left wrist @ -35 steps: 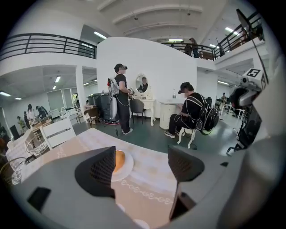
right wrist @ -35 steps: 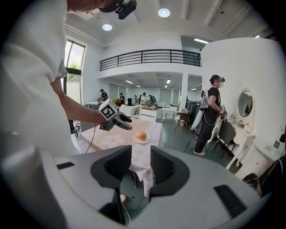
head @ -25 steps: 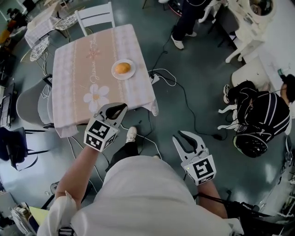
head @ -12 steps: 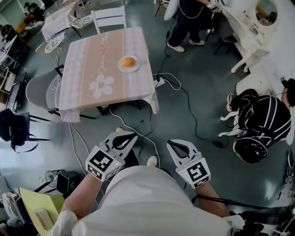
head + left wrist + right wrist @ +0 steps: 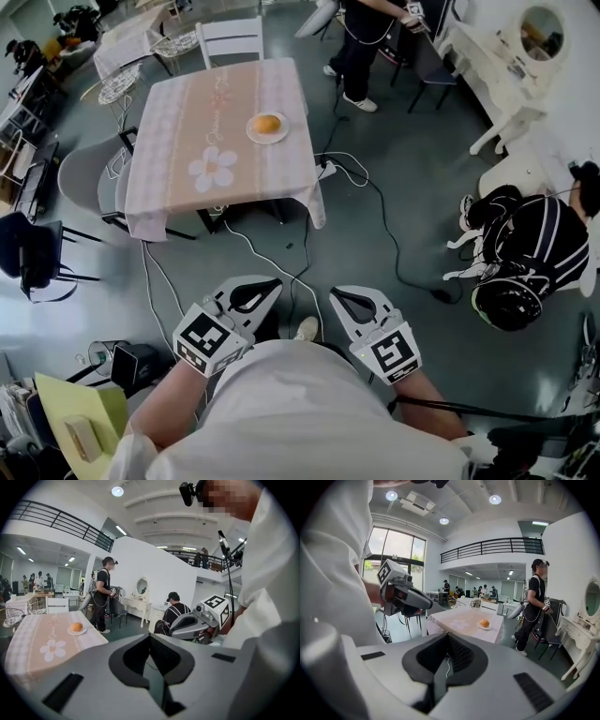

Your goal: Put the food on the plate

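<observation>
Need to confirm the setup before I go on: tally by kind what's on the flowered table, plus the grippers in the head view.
Plate: 1
Food, on the plate: 1
Grippers: 2, left gripper and right gripper, both shut and empty
Total: 4

Open floor [image 5: 412, 178] up to the near edge of the table [image 5: 187, 112], crossed by loose cables [image 5: 246, 248]. White chair [image 5: 230, 36] at far end, grey chair [image 5: 80, 178] on left side. Free tabletop all round plate [image 5: 282, 137]. Standing person [image 5: 366, 37] and dark bags [image 5: 525, 248] off right, probably clear of a straight path.
</observation>
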A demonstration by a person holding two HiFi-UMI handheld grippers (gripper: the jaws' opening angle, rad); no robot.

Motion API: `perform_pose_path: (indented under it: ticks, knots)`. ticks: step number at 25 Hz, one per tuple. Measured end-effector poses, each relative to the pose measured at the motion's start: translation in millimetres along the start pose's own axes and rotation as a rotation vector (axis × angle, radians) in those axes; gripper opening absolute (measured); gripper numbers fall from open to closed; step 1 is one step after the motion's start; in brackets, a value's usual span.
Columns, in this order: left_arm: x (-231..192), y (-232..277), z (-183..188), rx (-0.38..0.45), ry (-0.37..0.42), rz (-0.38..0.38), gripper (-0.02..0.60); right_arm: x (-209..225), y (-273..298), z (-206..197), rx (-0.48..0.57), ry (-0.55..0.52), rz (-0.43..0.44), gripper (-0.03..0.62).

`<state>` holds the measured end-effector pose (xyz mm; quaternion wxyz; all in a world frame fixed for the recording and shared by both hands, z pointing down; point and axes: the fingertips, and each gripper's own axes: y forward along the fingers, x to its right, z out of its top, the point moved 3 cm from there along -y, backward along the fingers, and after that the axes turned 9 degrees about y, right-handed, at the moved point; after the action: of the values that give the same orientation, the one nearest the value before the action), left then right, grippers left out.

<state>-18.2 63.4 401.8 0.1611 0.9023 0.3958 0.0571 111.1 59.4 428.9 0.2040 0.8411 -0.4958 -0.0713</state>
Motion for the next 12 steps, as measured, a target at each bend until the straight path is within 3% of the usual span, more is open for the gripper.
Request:
perform_pose_path:
  ticks: [12]
  knots:
    - [16, -2, -16, -0.04, 0.015, -0.019, 0.009, -17, -5, -13, -0.029, -0.005, 0.016, 0.012]
